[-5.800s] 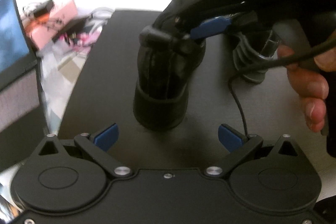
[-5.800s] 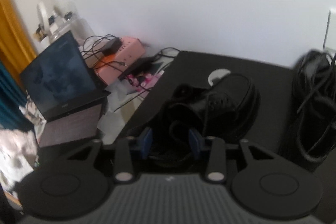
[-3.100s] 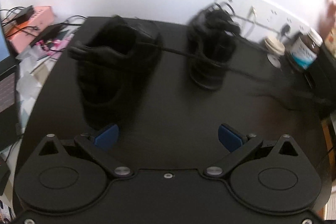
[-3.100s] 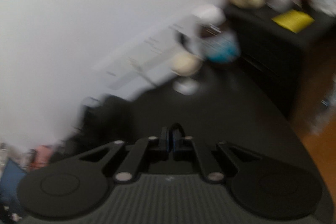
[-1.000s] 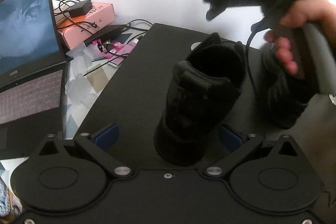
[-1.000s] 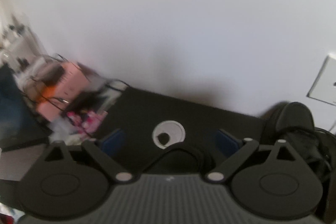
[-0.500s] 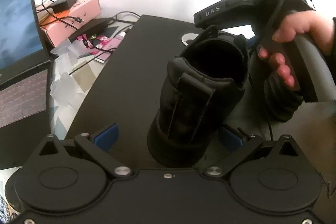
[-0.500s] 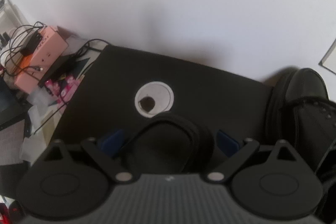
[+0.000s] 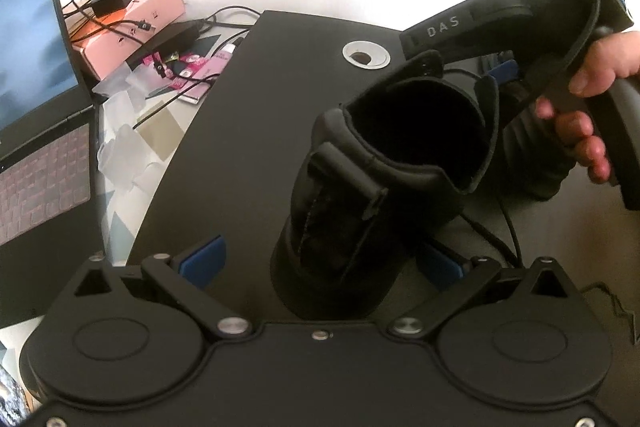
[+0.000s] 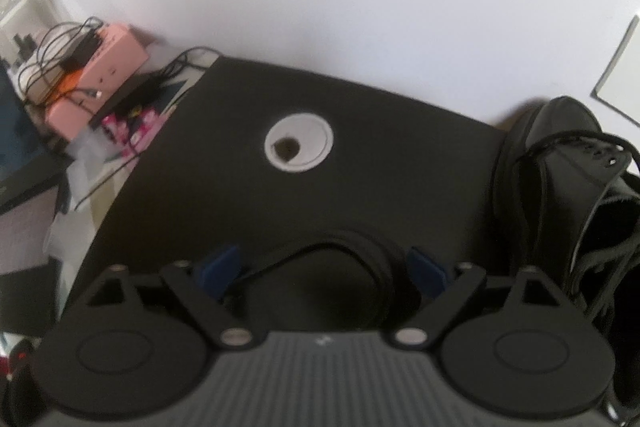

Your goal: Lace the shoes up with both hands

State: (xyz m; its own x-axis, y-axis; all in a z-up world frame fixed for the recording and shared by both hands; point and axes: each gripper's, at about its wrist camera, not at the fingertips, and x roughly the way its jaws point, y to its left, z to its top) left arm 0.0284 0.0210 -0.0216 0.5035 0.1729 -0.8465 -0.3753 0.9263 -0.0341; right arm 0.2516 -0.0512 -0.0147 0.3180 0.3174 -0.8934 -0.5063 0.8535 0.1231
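The shoe [image 9: 372, 187] now stands heel-near on the black table [image 9: 256, 131] between the left gripper's [image 9: 320, 261] wide-apart fingers, while the right gripper [image 10: 322, 269], lowered over its far end, is closing without touching it, so lacing hasn't begun.

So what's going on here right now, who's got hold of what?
A person holds a gripper in each hand over a black shoe on the dark table. The left gripper is open, its blue pads either side of the shoe's heel. The right gripper, jaws wide and closing, straddles the shoe's front end; I can't tell if its pads touch. A second shoe with loose laces sits beside it. No lace is gripped yet.
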